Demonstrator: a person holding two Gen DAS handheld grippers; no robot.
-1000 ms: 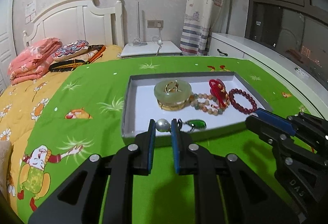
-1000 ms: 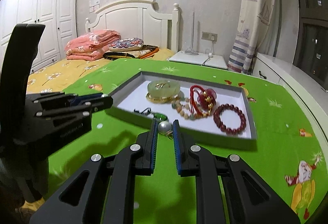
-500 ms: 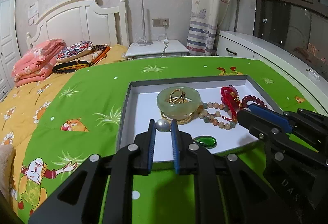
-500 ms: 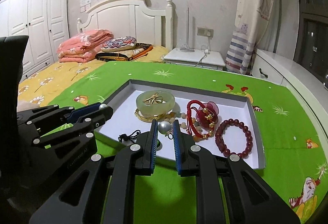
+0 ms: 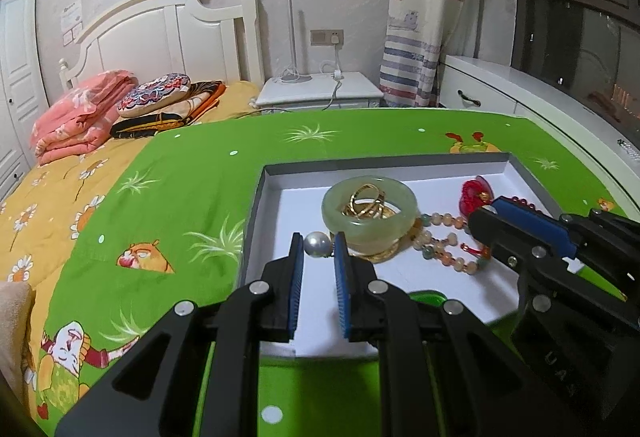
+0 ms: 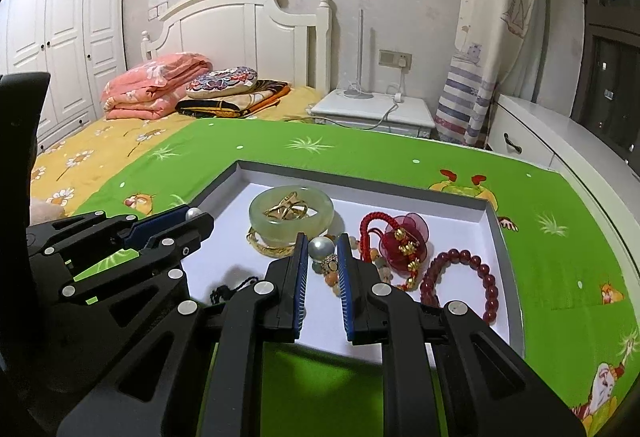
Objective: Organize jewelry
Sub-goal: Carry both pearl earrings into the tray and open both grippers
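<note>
1. Pearl earrings are in hand: the left gripper (image 5: 318,247) is pinched narrow on one pearl earring (image 5: 316,245), and the right gripper (image 6: 322,251) is clamped on the other pearl earring (image 6: 322,248).
2. Both hover over the white tray (image 6: 494,221) on the green bedspread (image 6: 360,149), near the jade bangle (image 6: 291,215).
3. Judged step: carrying the pair to a bare patch of tray.
4. Next: lower gently, then release side by side, clear of the beaded bracelet (image 6: 464,277).

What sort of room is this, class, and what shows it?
Most likely a bedroom: a bed with a white headboard, folded bedding, a bedside table and a wardrobe.
</note>
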